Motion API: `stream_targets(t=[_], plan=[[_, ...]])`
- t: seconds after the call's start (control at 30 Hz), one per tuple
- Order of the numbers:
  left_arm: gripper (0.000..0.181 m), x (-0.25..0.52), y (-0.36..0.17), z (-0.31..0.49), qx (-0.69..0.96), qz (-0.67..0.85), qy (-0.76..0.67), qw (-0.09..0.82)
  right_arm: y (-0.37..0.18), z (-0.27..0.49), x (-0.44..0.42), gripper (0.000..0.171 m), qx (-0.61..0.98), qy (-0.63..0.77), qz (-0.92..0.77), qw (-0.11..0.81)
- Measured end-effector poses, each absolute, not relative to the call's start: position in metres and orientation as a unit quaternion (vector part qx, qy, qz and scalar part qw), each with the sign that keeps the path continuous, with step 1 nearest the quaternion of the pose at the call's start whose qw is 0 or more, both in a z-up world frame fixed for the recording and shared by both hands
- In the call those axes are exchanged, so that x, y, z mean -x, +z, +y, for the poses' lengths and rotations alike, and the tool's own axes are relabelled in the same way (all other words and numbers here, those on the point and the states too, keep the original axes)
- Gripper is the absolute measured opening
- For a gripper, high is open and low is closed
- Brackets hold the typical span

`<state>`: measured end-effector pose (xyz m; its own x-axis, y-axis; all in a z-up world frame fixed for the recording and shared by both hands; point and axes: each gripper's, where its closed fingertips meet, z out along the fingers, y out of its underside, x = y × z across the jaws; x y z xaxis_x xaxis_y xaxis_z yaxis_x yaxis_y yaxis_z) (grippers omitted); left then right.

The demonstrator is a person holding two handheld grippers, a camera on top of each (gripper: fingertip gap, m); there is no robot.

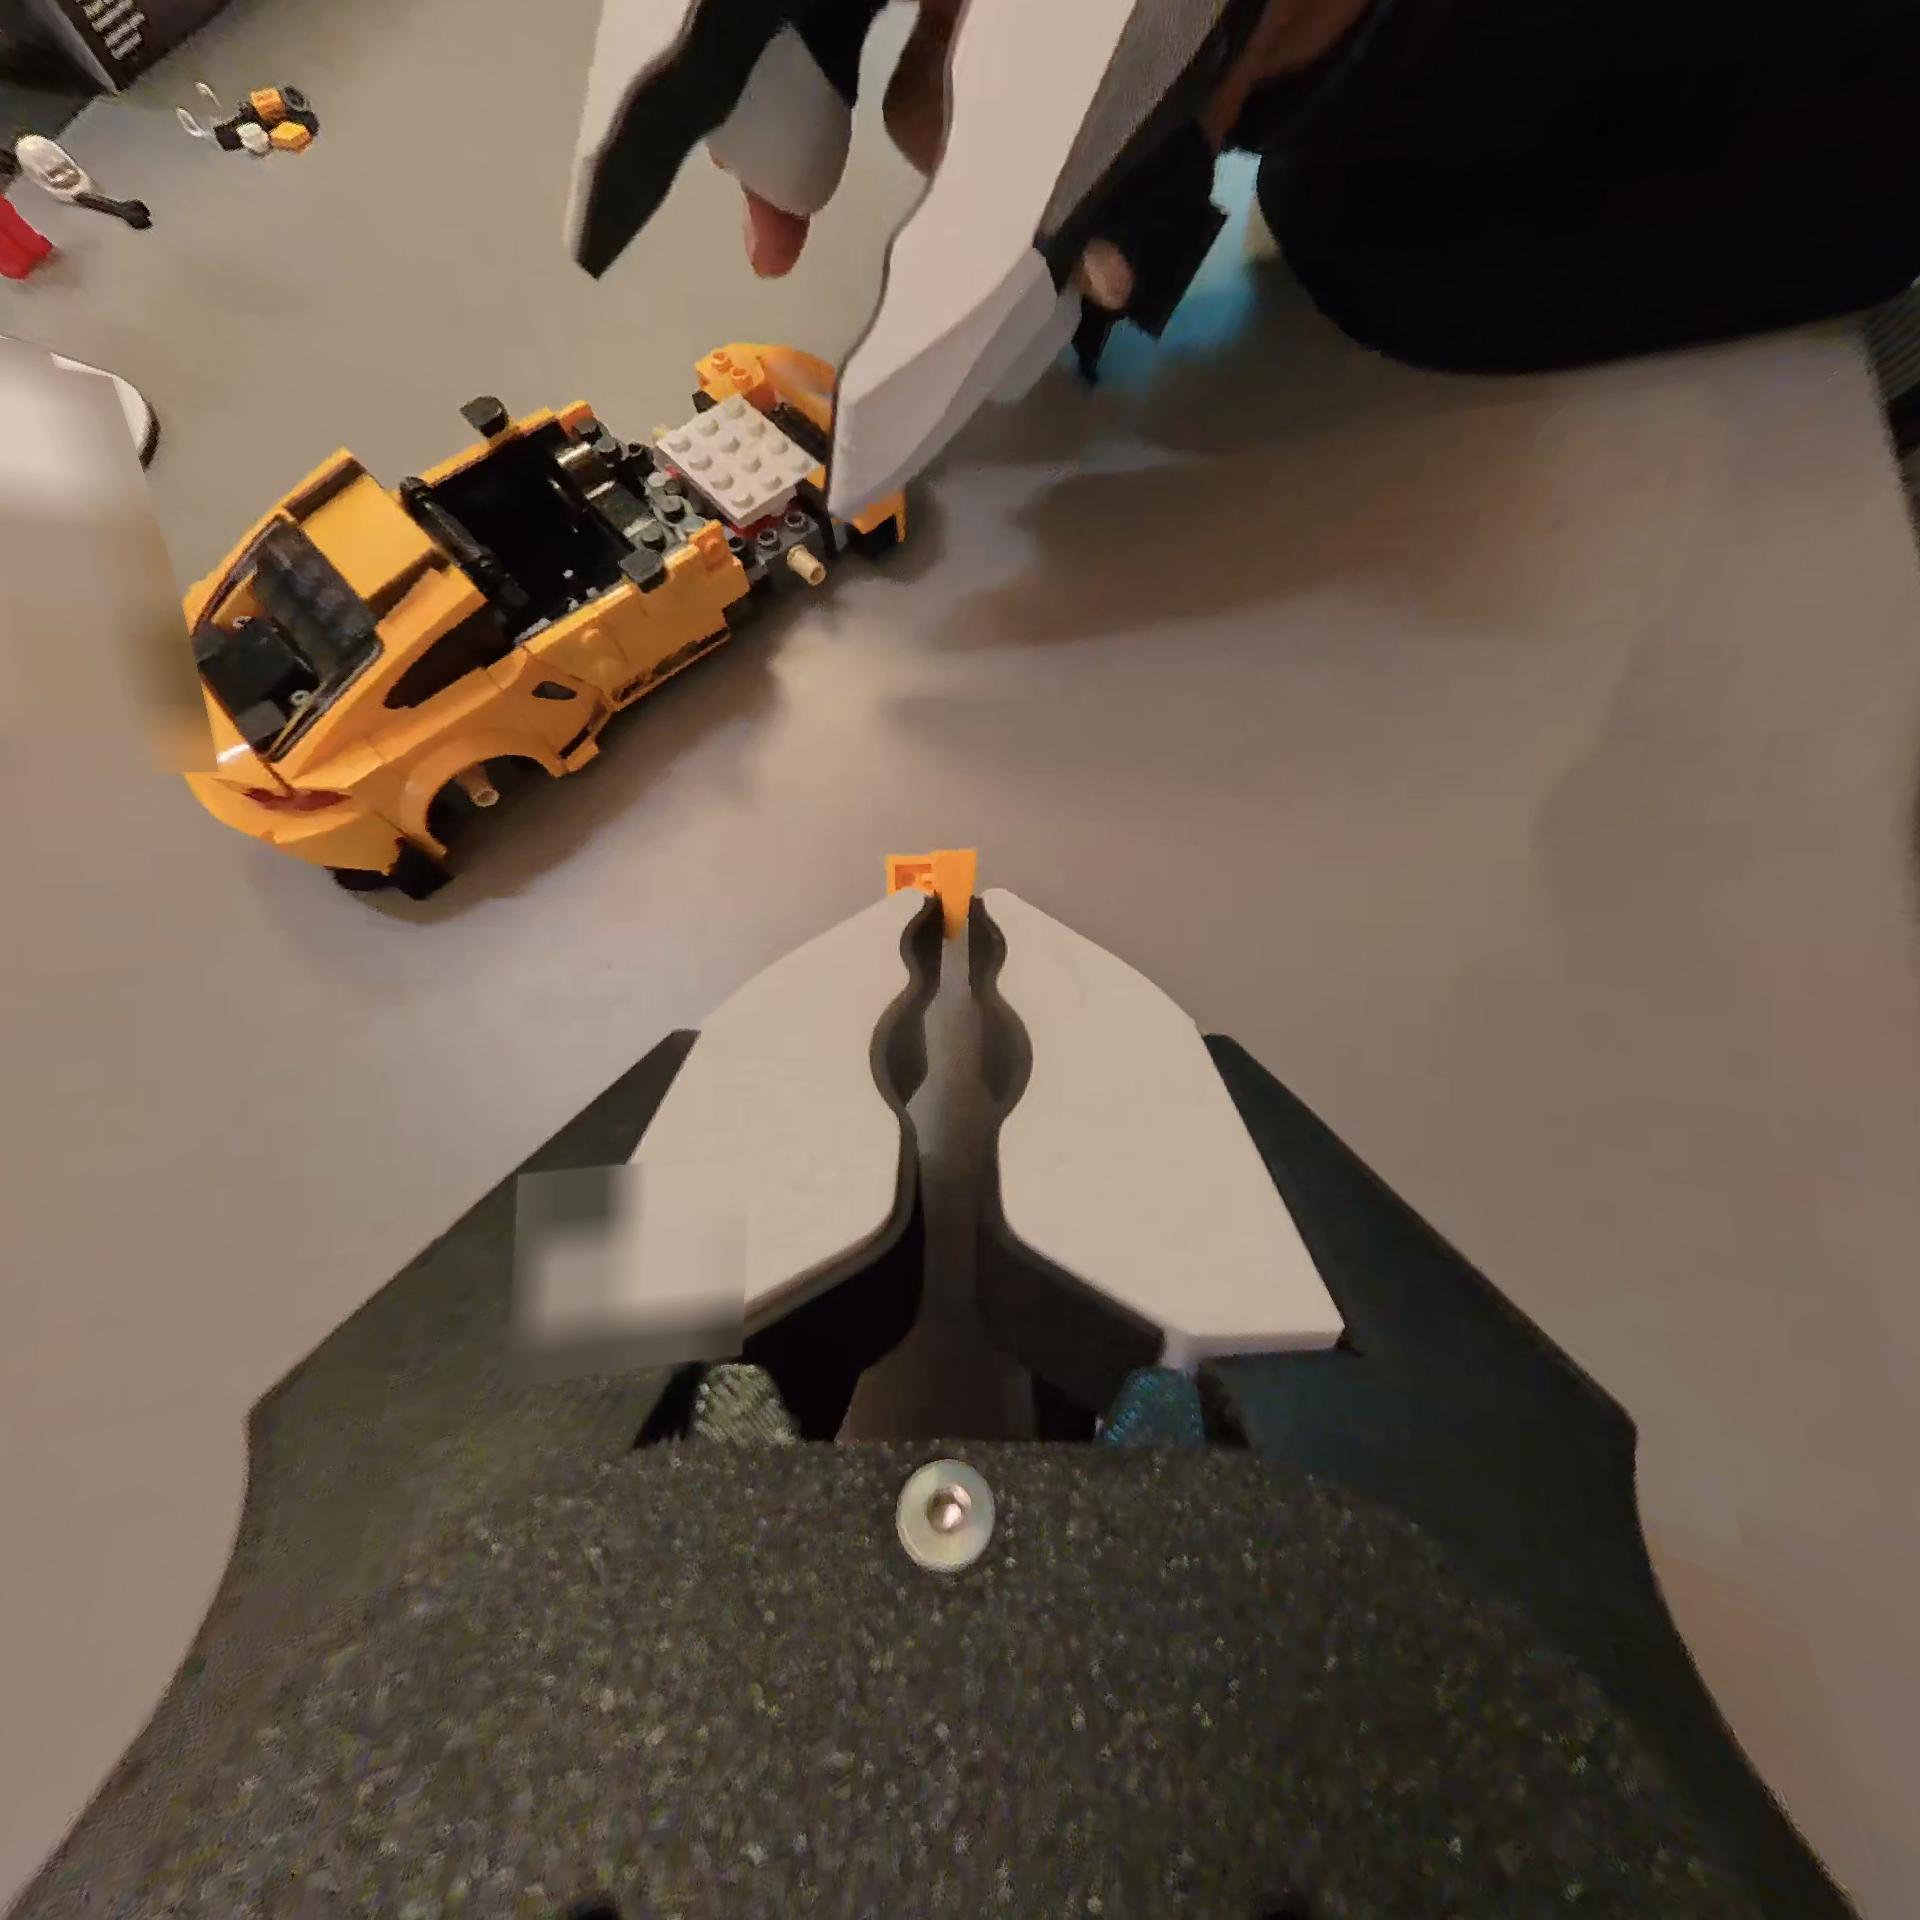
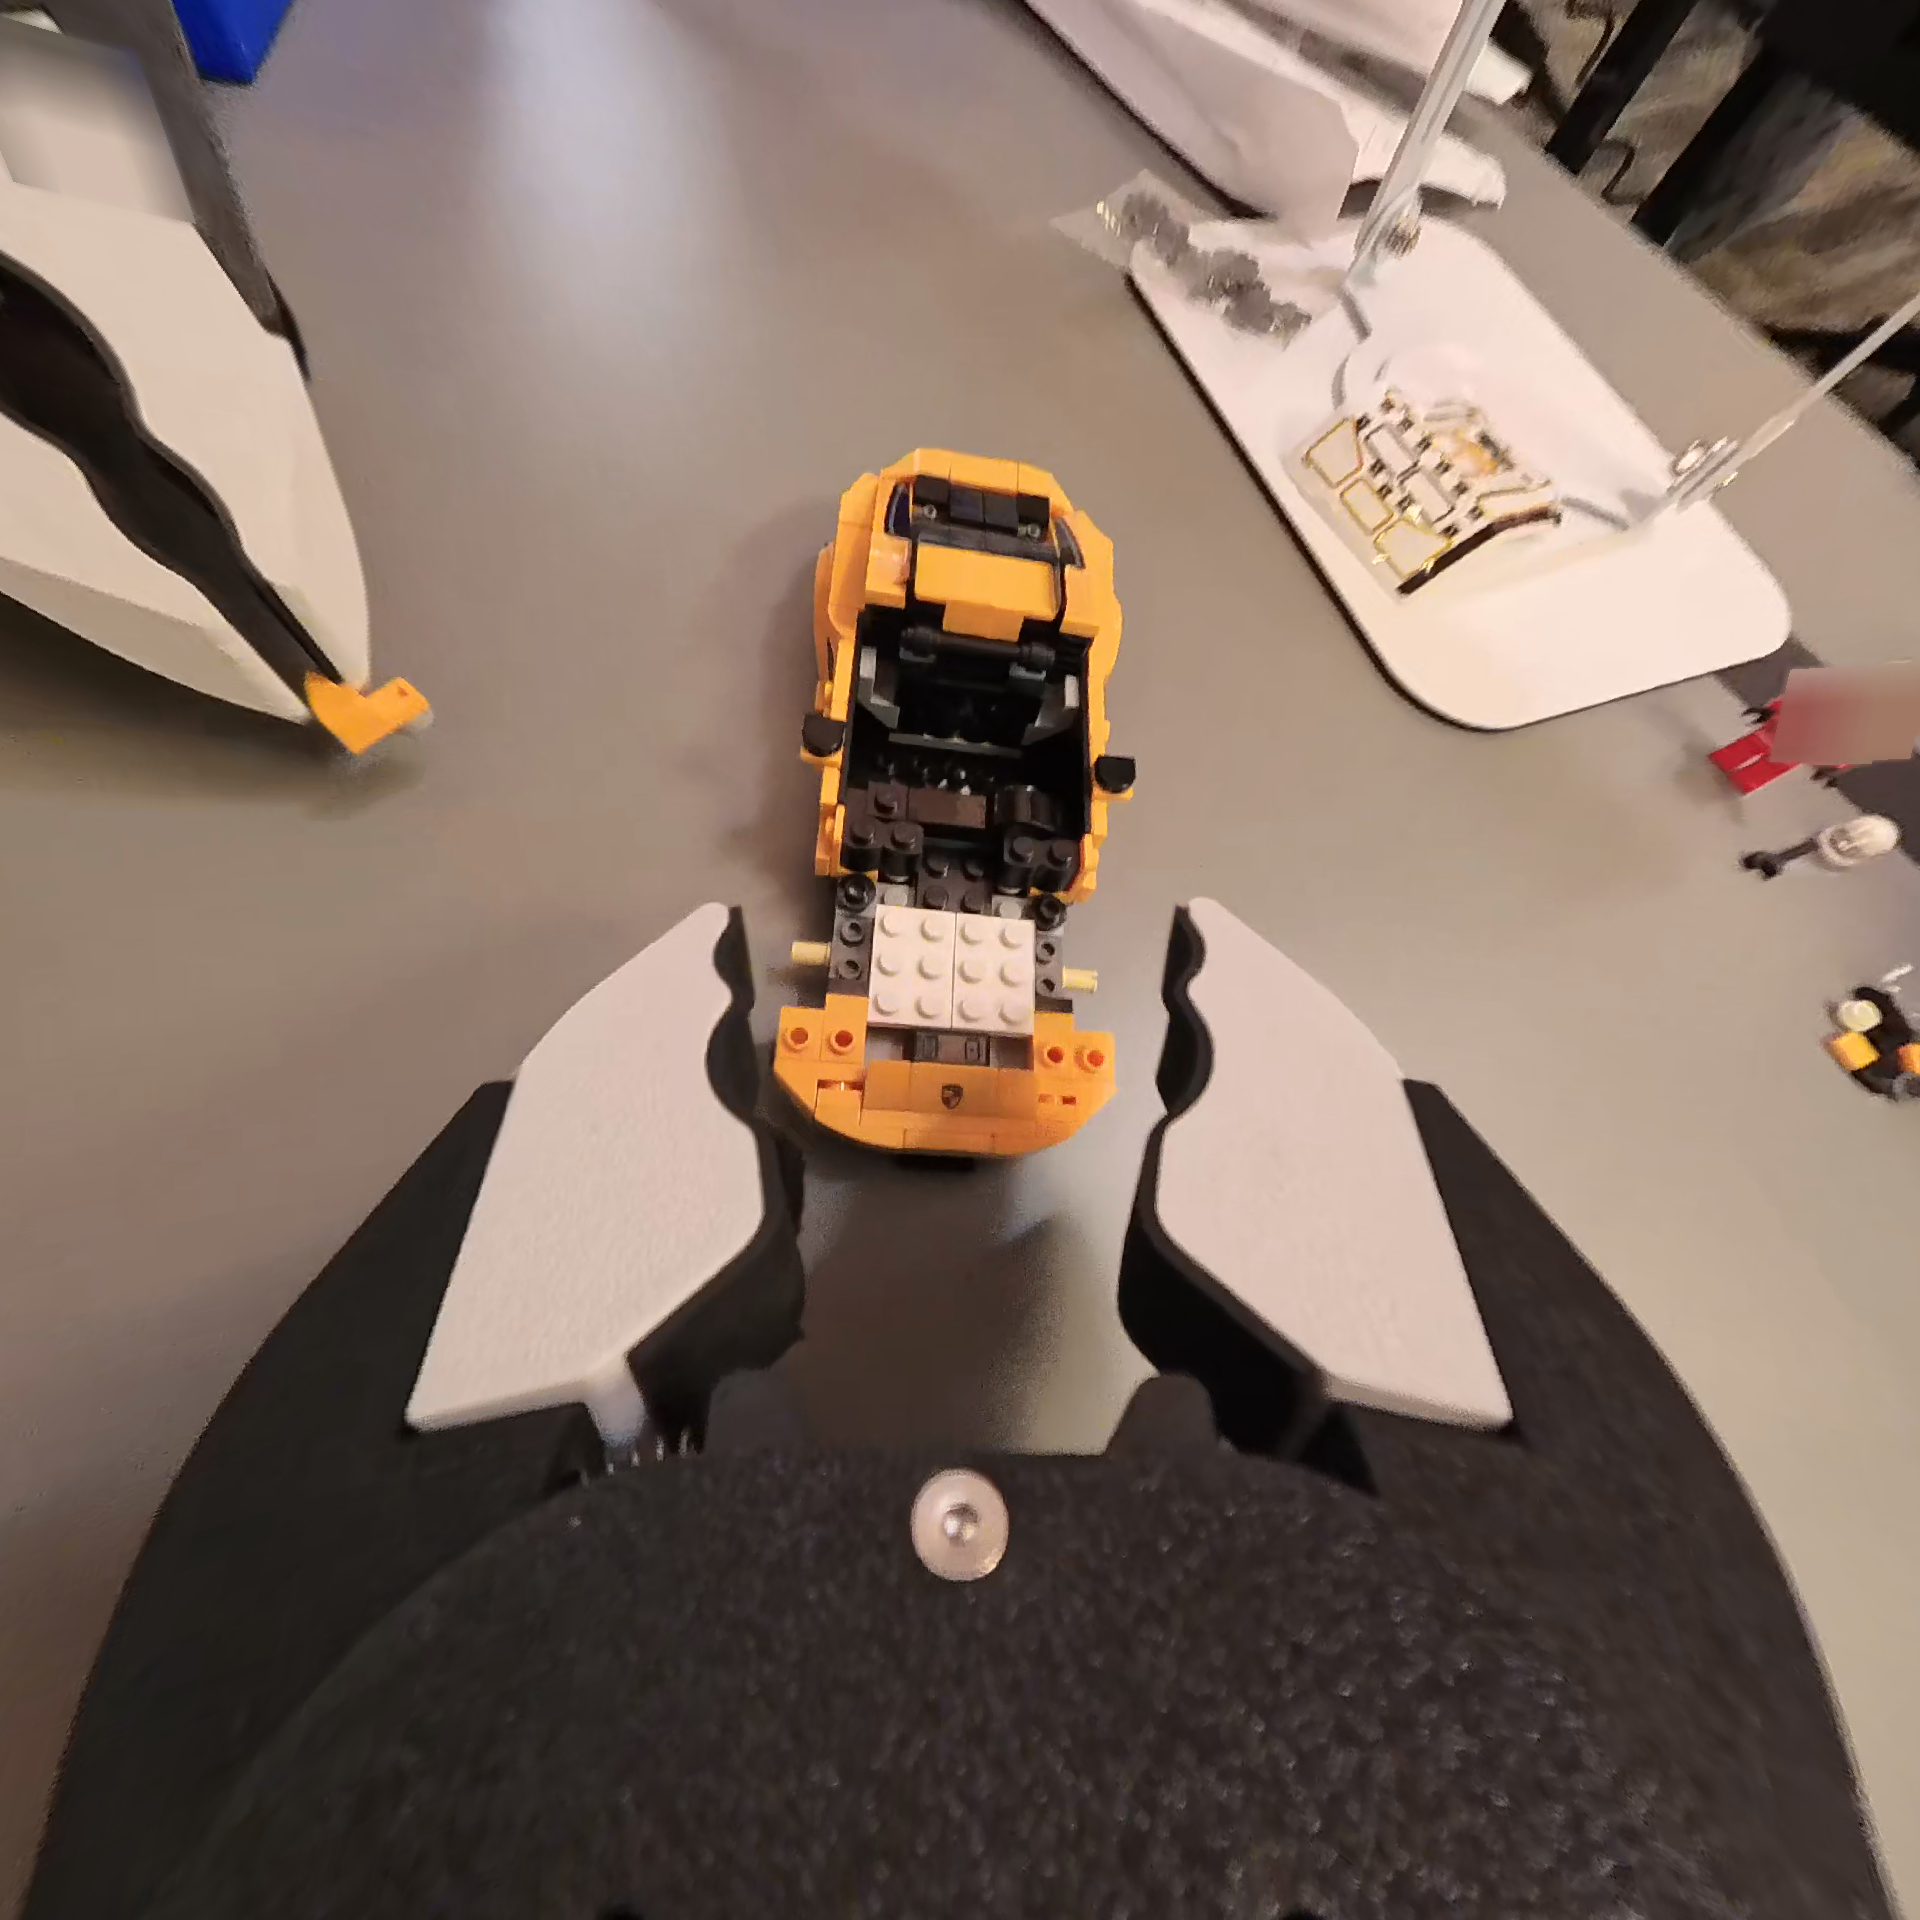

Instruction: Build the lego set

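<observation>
A partly built orange lego car (image 2: 961, 790) stands on the grey table, roof and hood open, white plates (image 2: 954, 971) over its front. It also shows in the left wrist view (image 1: 468, 634). My right gripper (image 2: 956, 935) is open, its fingertips on either side of the car's front end. It appears from the other side in the left wrist view (image 1: 727, 239). My left gripper (image 1: 948, 906) is shut on a small orange lego piece (image 1: 935, 878), held over bare table to the side of the car. That piece also shows in the right wrist view (image 2: 364, 709).
A white tray (image 2: 1621, 623) with a gold sticker sheet (image 2: 1423, 499) and a clear stand sits beyond the car on the right. Loose small pieces (image 2: 1881, 1044), a minifigure part (image 2: 1839, 842) and a red piece (image 2: 1756, 758) lie at the right edge. A dark sleeve (image 1: 1558, 177) is behind.
</observation>
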<state>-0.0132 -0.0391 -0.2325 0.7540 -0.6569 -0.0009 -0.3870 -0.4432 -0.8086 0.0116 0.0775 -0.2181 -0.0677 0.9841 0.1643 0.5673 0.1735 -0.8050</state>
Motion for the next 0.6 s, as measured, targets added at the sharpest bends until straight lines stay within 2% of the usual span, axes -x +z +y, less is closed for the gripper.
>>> stream_targets(t=[0.13, 0.33, 0.37, 0.6], plan=[[0.005, 0.01, -0.229, -0.041, 0.83, 0.304, -0.186, 0.429, -0.235, 0.079, -0.016, 0.082, 0.595, 0.255, -0.685, 0.335], [0.005, 0.007, -0.225, -0.041, 0.824, 0.303, -0.2, 0.435, -0.245, 0.08, -0.017, 0.071, 0.602, 0.237, -0.689, 0.326], [0.005, 0.007, -0.225, -0.041, 0.824, 0.302, -0.199, 0.436, -0.245, 0.077, -0.017, 0.063, 0.595, 0.24, -0.695, 0.325], [0.004, 0.004, -0.22, -0.042, 0.815, 0.304, -0.21, 0.446, -0.245, 0.047, -0.018, 0.063, 0.531, 0.264, -0.746, 0.302]])
